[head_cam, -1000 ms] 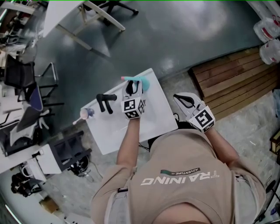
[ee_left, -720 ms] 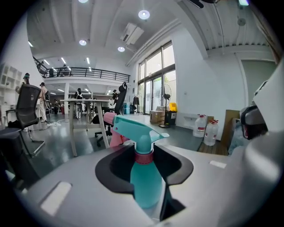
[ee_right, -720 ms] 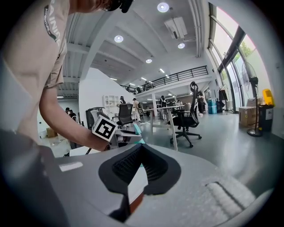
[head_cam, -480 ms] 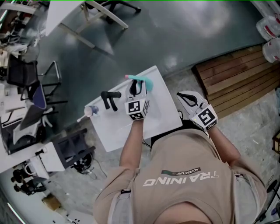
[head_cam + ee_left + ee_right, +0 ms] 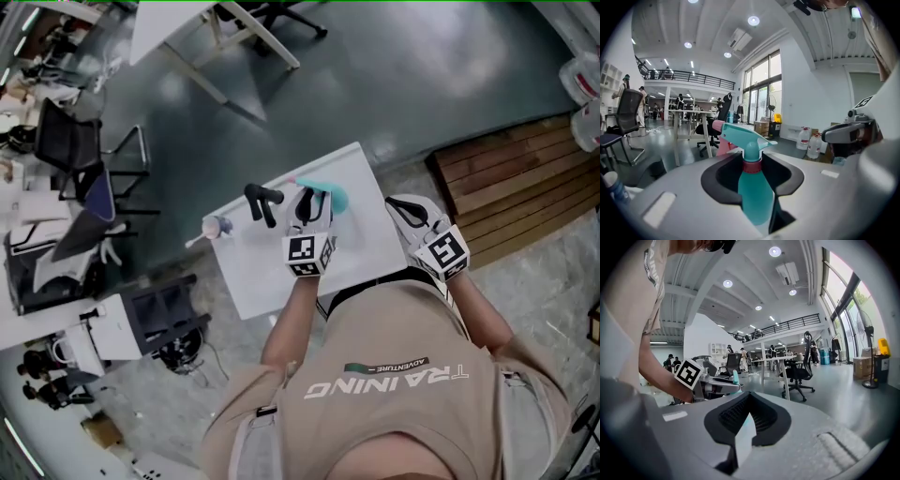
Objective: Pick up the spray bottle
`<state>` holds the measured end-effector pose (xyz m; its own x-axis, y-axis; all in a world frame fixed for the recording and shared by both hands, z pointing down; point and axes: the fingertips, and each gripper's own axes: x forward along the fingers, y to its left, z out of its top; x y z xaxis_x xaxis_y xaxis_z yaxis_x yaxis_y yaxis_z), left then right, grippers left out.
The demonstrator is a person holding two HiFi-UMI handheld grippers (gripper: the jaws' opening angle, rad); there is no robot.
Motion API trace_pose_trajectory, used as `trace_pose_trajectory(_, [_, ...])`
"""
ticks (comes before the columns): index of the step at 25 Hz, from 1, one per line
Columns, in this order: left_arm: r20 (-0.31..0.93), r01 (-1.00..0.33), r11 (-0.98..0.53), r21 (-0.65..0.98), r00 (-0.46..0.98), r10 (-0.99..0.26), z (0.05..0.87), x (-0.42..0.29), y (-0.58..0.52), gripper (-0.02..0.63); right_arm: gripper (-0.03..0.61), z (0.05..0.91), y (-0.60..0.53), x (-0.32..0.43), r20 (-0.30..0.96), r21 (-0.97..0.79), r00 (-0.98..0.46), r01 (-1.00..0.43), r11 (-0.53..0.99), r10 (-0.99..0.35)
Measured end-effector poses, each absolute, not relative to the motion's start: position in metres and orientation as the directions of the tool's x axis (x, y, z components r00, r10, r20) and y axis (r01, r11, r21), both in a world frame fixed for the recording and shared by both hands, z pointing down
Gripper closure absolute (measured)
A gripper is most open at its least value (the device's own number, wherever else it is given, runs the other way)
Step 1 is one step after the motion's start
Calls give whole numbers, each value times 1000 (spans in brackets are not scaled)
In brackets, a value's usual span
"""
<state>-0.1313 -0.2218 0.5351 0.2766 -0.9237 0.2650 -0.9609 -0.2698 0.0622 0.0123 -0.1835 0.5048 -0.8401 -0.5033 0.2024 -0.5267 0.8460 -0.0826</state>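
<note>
Jaws of the left gripper (image 5: pixel 753 161) are clenched on the spray bottle (image 5: pixel 754 194), their dark pads pressing its teal body from both sides just under the red collar (image 5: pixel 752 166). The bottle stands upright in the grip. Its teal head rises clear above the jaws, with the pink trigger (image 5: pixel 715 136) turned toward the left of the left gripper view. The base is hidden behind the gripper's own body, so whether it rests on anything cannot be told there. In the head view the left gripper (image 5: pixel 313 201) reaches over the far right part of a white table (image 5: pixel 267 277), and the spray bottle (image 5: pixel 331 195) shows as a teal patch at its tips, near the table's far edge. On the same table, just left of that gripper, lies a black handle (image 5: pixel 262 201), and further left, close to the edge, stands a small bottle (image 5: pixel 216 226). The right gripper (image 5: pixel 394 202) hangs just past the table's right edge, apart from the spray bottle. Its jaws are drawn together to a thin slit, and the right gripper view shows nothing between them, with the left gripper's marked cube (image 5: pixel 689 372) off to the left. A wooden pallet (image 5: pixel 506 187) lies on the floor beyond the right gripper, and office chairs (image 5: pixel 80 155) stand at the far left. The person's beige shirt (image 5: pixel 403 375) fills the bottom of the head view.
</note>
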Motion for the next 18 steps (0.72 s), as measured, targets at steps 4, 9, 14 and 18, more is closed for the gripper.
trace_pose_trajectory(4, [239, -959, -274, 73, 284, -929, 518, -139, -199, 466, 575, 494, -182, 6, 173, -63, -829, -548, 834, -532])
trace_pose_trajectory(9, [214, -951, -298, 83, 309, -927, 507, -137, -173, 466, 575, 483, -179, -3, 141, -58, -815, -574, 817, -562])
trace_pose_trajectory(14, [190, -944, -318, 87, 329, -925, 499, -136, -154, 466, 575, 464, -171, -17, 106, -20, -820, -568, 823, -563])
trace_pose_trajectory(18, [181, -937, -344, 63, 350, -919, 491, -137, -149, 466, 575, 453, -172, -19, 89, -9, -816, -574, 819, -571])
